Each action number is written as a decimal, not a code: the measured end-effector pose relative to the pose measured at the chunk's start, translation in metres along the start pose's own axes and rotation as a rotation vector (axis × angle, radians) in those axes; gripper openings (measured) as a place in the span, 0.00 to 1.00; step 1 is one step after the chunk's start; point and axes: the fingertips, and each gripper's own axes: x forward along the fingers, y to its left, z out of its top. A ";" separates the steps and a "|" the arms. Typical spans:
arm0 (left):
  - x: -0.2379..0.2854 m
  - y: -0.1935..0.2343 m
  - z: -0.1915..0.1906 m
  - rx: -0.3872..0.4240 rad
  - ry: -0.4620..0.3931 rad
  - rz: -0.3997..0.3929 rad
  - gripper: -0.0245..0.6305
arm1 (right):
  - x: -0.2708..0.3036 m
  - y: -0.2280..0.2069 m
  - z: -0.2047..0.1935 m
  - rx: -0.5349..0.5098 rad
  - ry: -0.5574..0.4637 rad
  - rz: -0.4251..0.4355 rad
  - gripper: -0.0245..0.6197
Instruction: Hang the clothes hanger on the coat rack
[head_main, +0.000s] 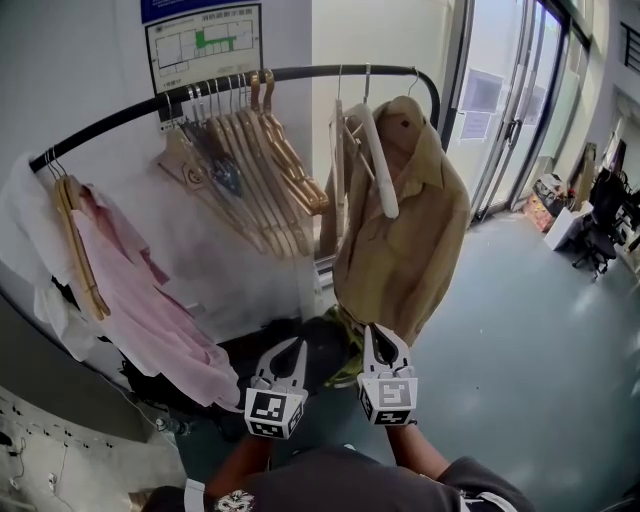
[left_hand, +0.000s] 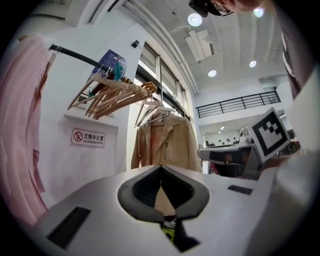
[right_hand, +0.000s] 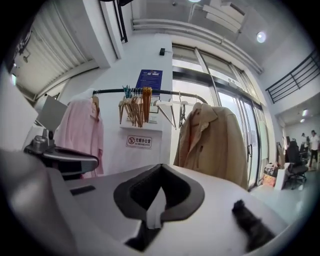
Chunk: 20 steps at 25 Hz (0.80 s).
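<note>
A black coat rack bar (head_main: 120, 120) curves across the wall. On it hang a bunch of bare wooden hangers (head_main: 262, 170), two white hangers (head_main: 382, 170), a tan coat (head_main: 400, 250) and a pink shirt (head_main: 140, 300) on a wooden hanger. Both grippers sit low and side by side in front of the rack, below the coat's hem. My left gripper (head_main: 293, 347) is shut with nothing in it. My right gripper (head_main: 379, 332) is also shut and empty. In the right gripper view the jaws (right_hand: 160, 166) meet below the coat (right_hand: 210, 140) and the white hangers (right_hand: 167, 107).
Dark bags and clothes (head_main: 300, 350) lie on the floor under the rack. A no-smoking sign (right_hand: 139, 142) is on the wall behind it. Glass doors (head_main: 510, 110) stand at the right, with an office chair (head_main: 600, 230) and boxes beyond on the grey floor.
</note>
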 end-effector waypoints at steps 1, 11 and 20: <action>0.000 0.001 0.000 0.001 -0.004 0.004 0.05 | -0.001 -0.001 -0.003 -0.005 0.011 -0.015 0.06; 0.002 0.004 0.004 0.004 -0.013 0.014 0.05 | -0.005 0.006 -0.002 -0.010 -0.009 -0.008 0.06; 0.000 0.004 0.000 -0.006 -0.006 0.019 0.05 | -0.007 0.010 -0.005 0.001 -0.005 0.009 0.06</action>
